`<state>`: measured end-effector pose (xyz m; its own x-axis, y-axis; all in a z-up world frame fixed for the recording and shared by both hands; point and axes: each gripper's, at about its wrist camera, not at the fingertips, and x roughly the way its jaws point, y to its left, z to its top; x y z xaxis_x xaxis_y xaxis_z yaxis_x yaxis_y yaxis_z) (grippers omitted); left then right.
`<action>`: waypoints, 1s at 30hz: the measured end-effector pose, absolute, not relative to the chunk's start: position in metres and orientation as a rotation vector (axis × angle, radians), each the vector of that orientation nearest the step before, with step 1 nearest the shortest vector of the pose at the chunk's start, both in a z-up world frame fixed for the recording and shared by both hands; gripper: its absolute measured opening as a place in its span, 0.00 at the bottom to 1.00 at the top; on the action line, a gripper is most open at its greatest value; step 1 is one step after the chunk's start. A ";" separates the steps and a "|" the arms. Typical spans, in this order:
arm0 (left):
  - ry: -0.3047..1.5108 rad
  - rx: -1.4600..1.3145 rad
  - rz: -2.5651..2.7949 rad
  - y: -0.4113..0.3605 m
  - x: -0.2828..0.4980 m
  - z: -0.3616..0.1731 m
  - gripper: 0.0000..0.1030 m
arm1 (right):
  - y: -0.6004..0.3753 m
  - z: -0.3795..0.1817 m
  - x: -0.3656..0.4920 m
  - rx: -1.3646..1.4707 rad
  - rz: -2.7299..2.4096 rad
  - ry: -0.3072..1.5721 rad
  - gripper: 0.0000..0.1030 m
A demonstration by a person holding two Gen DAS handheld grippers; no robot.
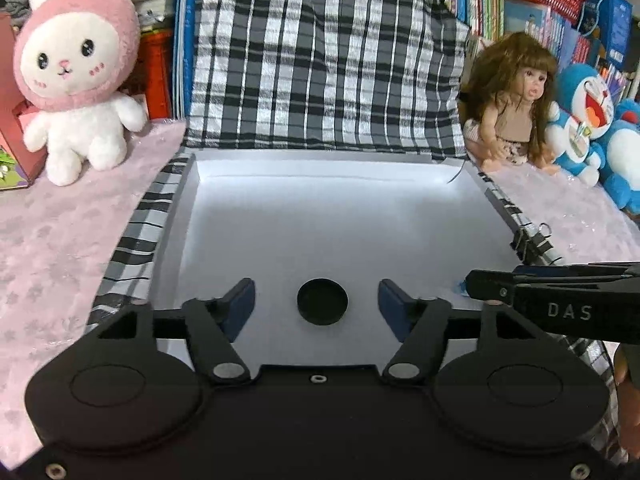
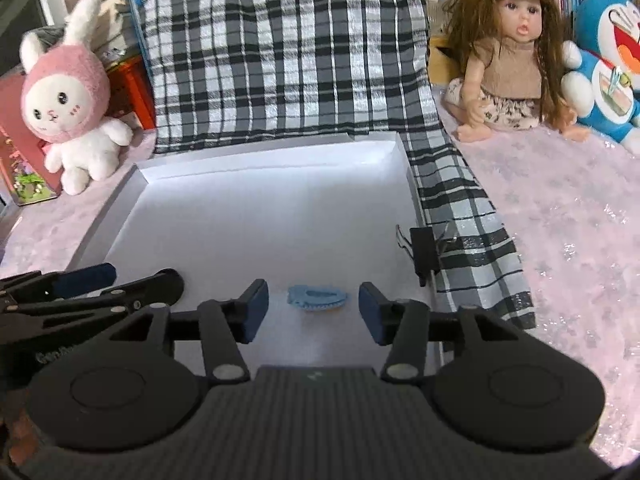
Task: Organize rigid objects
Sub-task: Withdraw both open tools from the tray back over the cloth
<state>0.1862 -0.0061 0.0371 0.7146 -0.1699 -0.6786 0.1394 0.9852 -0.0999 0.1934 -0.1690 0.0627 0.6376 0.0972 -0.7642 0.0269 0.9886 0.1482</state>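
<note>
- Shallow white cardboard tray point(image 1: 208, 216), smooth, lined by checked woven fabric point(image 2: 280, 48).
- Left gripper point(image 1: 317, 306): fingers spread wide, empty; only its view shows the matte black round cap point(image 1: 322, 301) inside the tray.
- Right gripper point(image 2: 313, 307): fingers spread, empty; only its view shows the ridged blue plastic hair clip point(image 2: 317, 298) fully, inside the tray.

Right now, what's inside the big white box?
Inside the white box lie a round black cap and a small blue hair clip. The grippers' bodies cover the near part of the floor.
</note>
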 end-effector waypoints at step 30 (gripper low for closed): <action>0.587 -0.057 -0.130 0.028 -0.003 0.013 0.58 | -0.153 0.057 0.016 0.042 0.185 0.605 0.79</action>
